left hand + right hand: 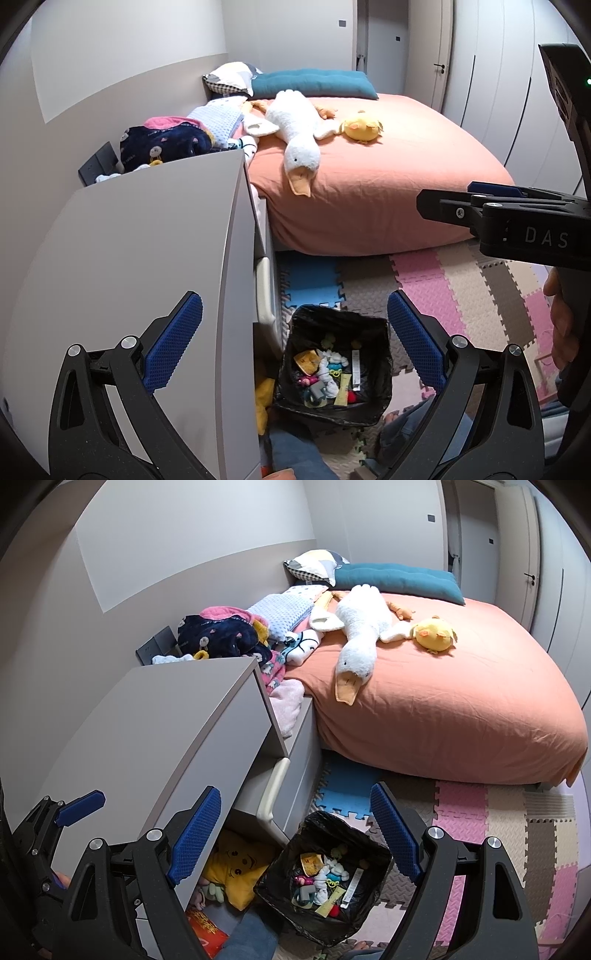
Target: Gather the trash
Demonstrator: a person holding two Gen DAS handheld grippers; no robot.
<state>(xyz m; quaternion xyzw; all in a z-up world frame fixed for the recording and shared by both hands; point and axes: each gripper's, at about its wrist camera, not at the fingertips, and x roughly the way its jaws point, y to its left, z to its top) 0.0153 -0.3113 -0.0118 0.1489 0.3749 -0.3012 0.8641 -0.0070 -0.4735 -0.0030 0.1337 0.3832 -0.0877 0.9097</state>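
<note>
A small bin lined with a black bag (pixel 373 332) (pixel 369 843) stands on the floor mat beside the dresser. It holds several pieces of trash (pixel 328 373) (pixel 325 882): wrappers, tissue and small bright bits. My left gripper (pixel 295 339) is open and empty, high above the bin. My right gripper (pixel 295 823) is open and empty, also above the bin. The right gripper also shows in the left wrist view (pixel 443 206) at the right, side-on. The left gripper shows in the right wrist view (pixel 79 806) at the lower left.
A grey dresser (pixel 147 240) (pixel 166 720) stands left of the bin. Its open lower shelf holds a yellow plush (pixel 236 867). A bed with an orange sheet (pixel 388 173) carries a white goose plush (pixel 295 136), a yellow chick plush (pixel 360 127) and piled clothes (pixel 166 142). Coloured foam mats (pixel 461 295) cover the floor.
</note>
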